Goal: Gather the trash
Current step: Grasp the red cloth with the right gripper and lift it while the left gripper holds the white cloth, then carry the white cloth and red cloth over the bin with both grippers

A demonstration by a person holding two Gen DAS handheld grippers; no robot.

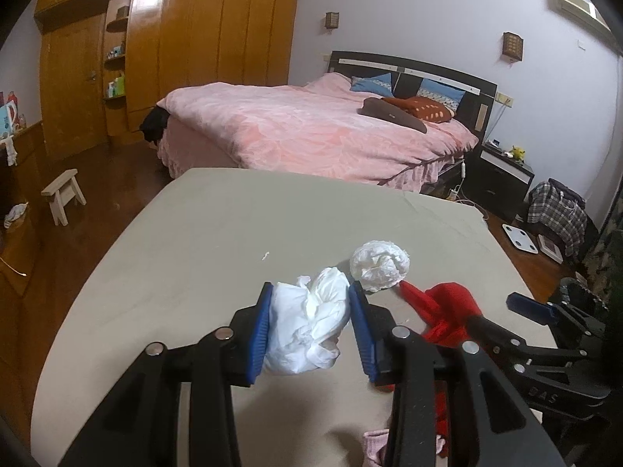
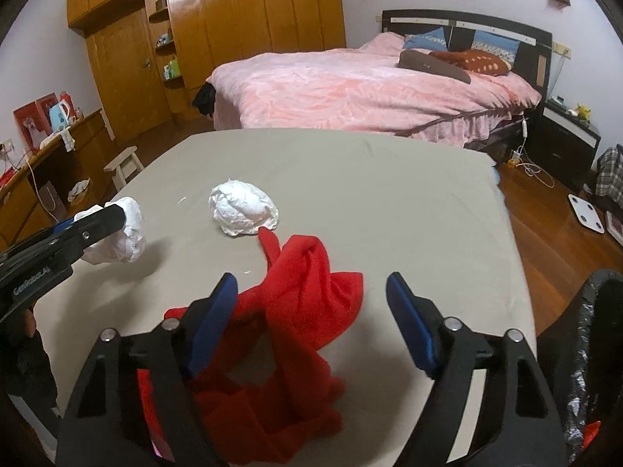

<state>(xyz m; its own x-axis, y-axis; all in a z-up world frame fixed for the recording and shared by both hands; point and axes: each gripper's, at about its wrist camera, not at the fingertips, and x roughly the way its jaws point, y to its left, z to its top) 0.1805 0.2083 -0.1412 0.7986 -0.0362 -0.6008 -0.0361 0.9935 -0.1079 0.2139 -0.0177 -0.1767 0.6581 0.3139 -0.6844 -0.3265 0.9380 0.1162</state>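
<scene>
My left gripper is shut on a crumpled white paper wad, its blue pads pressing both sides. In the right wrist view that wad hangs just above the beige table cover, casting a shadow. A second white wad lies on the table beyond it. A red cloth sprawls beside that wad. My right gripper stands open over the red cloth, its pads clear of the fabric.
A black bin bag gapes at the table's right edge. A small pink cloth lies near the front edge. Beyond the table are a pink-covered bed, a wooden stool and wooden wardrobes.
</scene>
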